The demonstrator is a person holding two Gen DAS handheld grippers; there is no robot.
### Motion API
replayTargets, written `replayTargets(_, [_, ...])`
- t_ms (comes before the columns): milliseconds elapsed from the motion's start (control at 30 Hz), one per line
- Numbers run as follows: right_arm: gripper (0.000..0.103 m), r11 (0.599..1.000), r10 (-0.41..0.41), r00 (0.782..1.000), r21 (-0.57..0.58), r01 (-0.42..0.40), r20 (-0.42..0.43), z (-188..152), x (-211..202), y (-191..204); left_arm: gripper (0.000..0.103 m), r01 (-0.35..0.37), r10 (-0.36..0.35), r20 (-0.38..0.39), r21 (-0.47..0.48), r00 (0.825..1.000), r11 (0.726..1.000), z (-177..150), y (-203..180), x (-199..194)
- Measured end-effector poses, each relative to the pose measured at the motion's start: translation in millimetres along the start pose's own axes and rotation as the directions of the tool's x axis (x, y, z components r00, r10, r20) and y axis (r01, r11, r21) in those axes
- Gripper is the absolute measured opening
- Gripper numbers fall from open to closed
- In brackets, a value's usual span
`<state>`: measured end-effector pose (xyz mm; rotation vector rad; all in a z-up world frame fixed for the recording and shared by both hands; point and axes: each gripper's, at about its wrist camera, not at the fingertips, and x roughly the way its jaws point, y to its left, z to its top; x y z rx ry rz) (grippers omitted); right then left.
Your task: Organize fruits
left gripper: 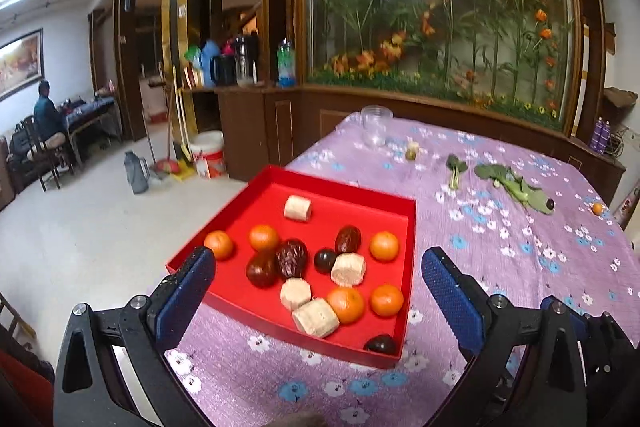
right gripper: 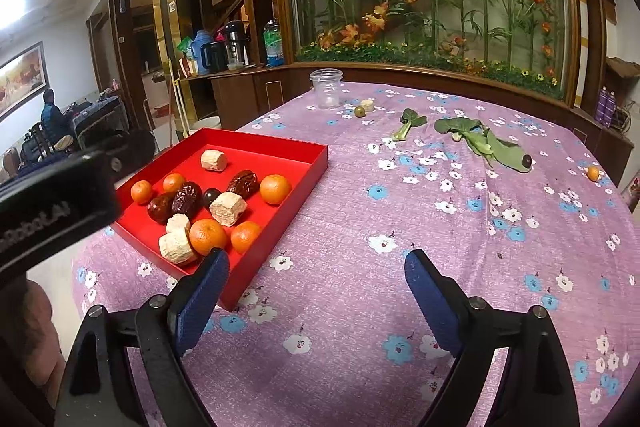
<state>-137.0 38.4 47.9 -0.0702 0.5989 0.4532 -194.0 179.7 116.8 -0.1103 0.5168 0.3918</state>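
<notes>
1. Mostly done: red tray [right gripper: 288, 183] at left holds the oranges, dates and pale chunks.
2. Left gripper [left gripper: 318, 277] and right gripper [right gripper: 316, 277] both wide, empty.
3. Left out: green fruit [right gripper: 359, 111], dark fruit [right gripper: 528, 160], stray orange [right gripper: 593, 173] far right.

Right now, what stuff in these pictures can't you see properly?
- Dark round fruit in the shallow red cardboard tray's near corner: in the right wrist view, the right gripper's blue finger hides it.
- Small orange fruit at the table's far right: too small to name in either view.
- Clear plastic cup: blurred in the left wrist view; contents unclear.
- Left gripper: only its black body shows in the right wrist view.
</notes>
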Motion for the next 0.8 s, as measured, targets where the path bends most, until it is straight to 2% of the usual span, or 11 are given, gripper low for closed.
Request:
replayTargets(367, [0.093, 0.998, 0.014, 1.0, -0.057, -0.016, -0.025, -4.3, 9.9, 17.2, 0.103, 0.034, -0.036, -0.08, -0.03, 0.996, 0.999, -6.7, 7.3, 23.4])
replayTargets(800, [0.094, 0.998, 0.014, 0.999, -0.063, -0.016, -0.031, -2.7, 14.7, 19.5, 0.103, 0.021, -0.024, -0.108, -0.033, 0.994, 0.999, -6.4, 13.2, 30.3])
